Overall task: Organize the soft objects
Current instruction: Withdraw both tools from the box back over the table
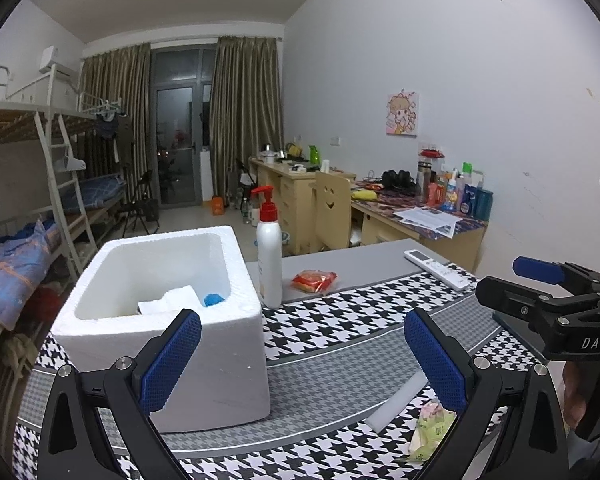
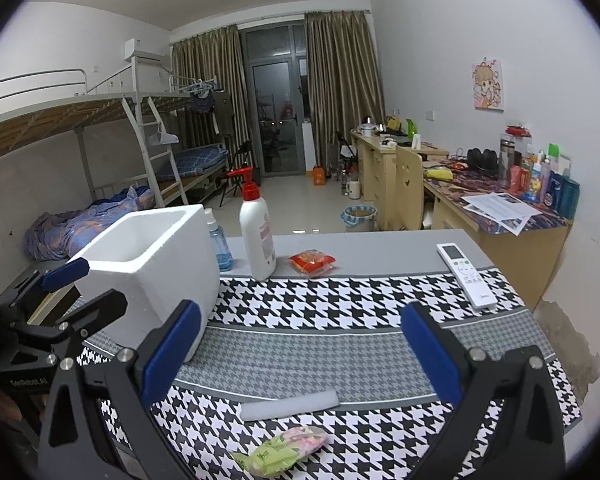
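Lying crosswise on the near surface, the white foam strip (image 2: 289,405) sits below and just ahead of the right gripper (image 2: 300,354), nearer than the left gripper (image 1: 302,356); both jaws released.

Both fisheye views look forward low over the patterned surface (image 1: 340,320) toward the far window, the left one sitting close behind the foam box (image 1: 160,320), the right one farther right, and they share the box, pump bottle (image 2: 257,236) and remote (image 2: 466,272).
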### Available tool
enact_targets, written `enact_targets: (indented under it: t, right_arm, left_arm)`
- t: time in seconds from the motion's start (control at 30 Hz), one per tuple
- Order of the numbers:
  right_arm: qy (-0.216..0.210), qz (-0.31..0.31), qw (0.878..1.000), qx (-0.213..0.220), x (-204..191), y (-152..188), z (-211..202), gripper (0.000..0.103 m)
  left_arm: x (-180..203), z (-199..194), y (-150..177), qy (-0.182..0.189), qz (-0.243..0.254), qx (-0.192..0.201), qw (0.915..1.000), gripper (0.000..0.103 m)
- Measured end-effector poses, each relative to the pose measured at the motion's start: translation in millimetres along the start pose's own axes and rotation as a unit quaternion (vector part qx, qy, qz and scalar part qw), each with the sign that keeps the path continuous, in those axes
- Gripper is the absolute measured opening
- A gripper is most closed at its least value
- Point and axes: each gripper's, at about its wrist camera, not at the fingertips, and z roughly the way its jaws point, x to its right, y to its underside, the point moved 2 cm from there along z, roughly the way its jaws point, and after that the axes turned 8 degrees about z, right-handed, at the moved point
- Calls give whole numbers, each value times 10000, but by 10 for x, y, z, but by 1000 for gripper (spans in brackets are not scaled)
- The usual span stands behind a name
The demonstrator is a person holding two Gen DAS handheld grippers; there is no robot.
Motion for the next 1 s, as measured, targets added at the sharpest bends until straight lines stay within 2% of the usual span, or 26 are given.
enact_targets:
  t: [0.73,1.0]
  right_arm:
    - [305,123,9992,-242,160,236,26,102]
    - [321,151,9990,-267,204,283,22,102]
  left_arm:
    - [181,150,177,332,212,-222,9990,102]
    - [228,230,228,323,236,-349,9986,102]
